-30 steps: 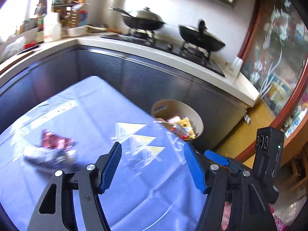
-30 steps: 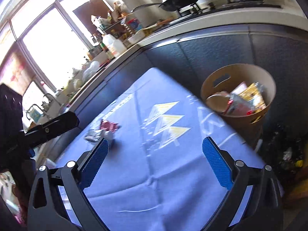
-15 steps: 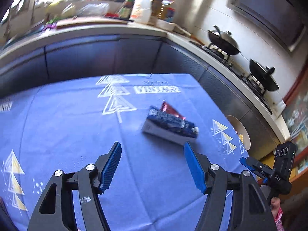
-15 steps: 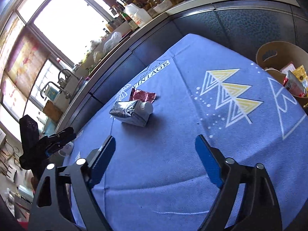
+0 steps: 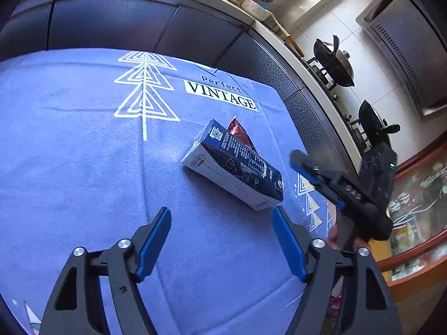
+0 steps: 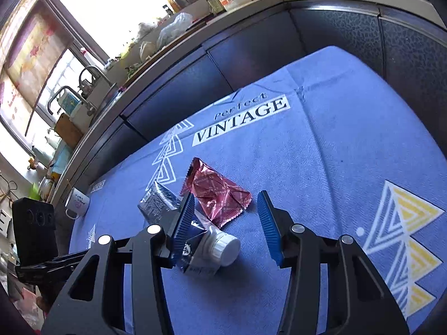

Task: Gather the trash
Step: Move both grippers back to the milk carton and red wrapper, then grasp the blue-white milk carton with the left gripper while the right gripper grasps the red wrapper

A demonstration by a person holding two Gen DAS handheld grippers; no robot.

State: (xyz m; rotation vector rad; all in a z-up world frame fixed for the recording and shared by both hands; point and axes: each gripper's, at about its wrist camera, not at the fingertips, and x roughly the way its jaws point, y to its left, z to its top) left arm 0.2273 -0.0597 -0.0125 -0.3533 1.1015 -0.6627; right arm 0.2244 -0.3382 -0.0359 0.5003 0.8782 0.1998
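Carton (image 5: 234, 167) flat on blue desk (image 5: 83, 167), red wrapper (image 6: 218, 195) touching | right tool (image 6: 226, 223) closing, nothing pinched yet, cap end between pads | left tool (image 5: 220, 240) spreading, empty | centre pads across carton body before squeezing.

we see a dark blue and white drink carton (image 5: 234, 167) lying on its side on the blue-clothed desk (image 5: 83, 153), its white screw cap (image 6: 225, 247) at one end. a crumpled, shiny red wrapper (image 6: 216, 192) lies flat just beside it, partly tucked behind the carton.
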